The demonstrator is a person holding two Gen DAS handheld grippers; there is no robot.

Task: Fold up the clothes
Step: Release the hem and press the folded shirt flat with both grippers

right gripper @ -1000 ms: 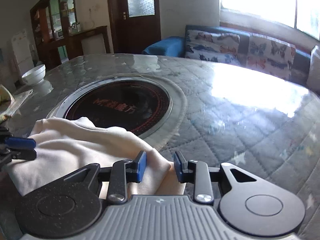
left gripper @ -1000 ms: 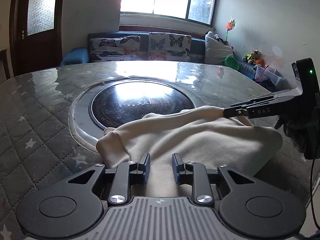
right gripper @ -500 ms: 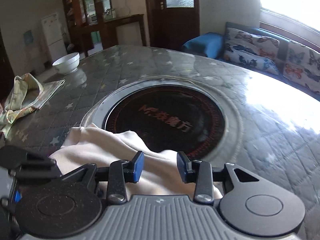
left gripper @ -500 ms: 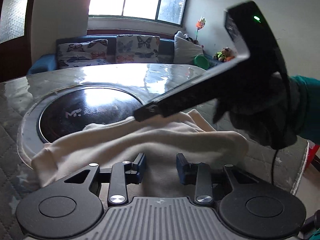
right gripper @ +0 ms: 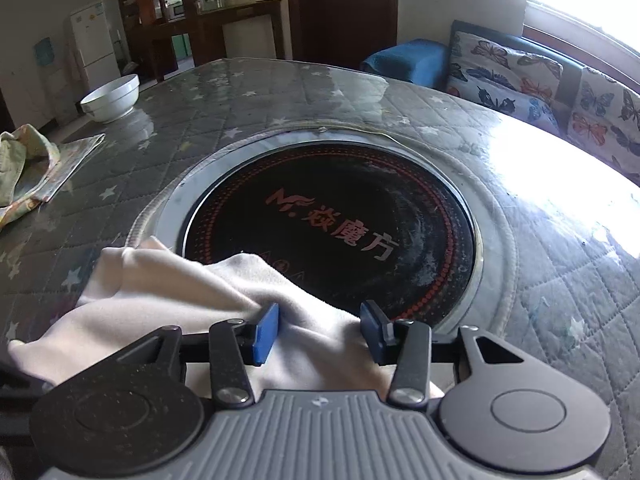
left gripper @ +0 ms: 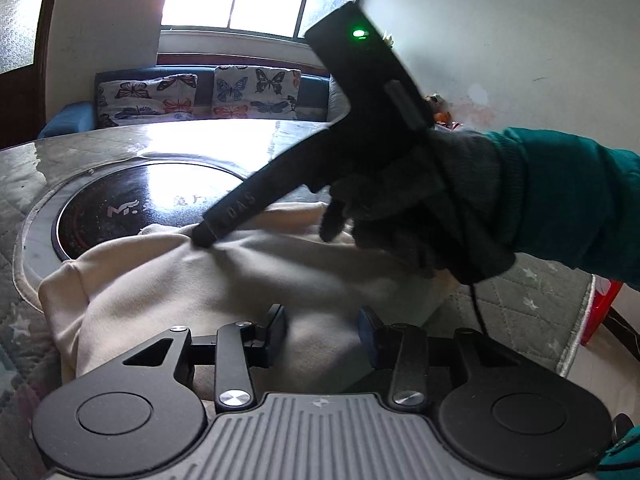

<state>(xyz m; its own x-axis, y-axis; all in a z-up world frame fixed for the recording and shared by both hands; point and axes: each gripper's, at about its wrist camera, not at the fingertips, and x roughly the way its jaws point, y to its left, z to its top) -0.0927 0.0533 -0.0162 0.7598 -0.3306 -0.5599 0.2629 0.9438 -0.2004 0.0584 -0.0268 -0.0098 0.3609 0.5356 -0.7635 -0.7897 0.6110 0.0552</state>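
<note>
A: Where is the garment [left gripper: 224, 292]?
B: Bunched on the table [right gripper: 560, 280], overlapping the hob [right gripper: 340, 216] (near edge).
A: Jaws?
B: Left gripper [left gripper: 322, 330] and right gripper [right gripper: 319, 330] opening, cloth between, unpinched; release fully, then smooth the fold.

Ahead of right gripper [right gripper: 319, 330]: flat black round glass cooktop [right gripper: 340, 220] set flush in the quilted grey star-print table cover [right gripper: 560, 280], open to pass over. Far left: white ceramic bowl [right gripper: 111, 98] and crumpled pale patterned cloth [right gripper: 28, 168], well apart. Ahead of left gripper [left gripper: 322, 330]: rumpled cream fleece garment [left gripper: 240, 280], with the right gripper's body and dark-gloved hand [left gripper: 420, 200] crossing above it, blocking the right-forward path.
</note>
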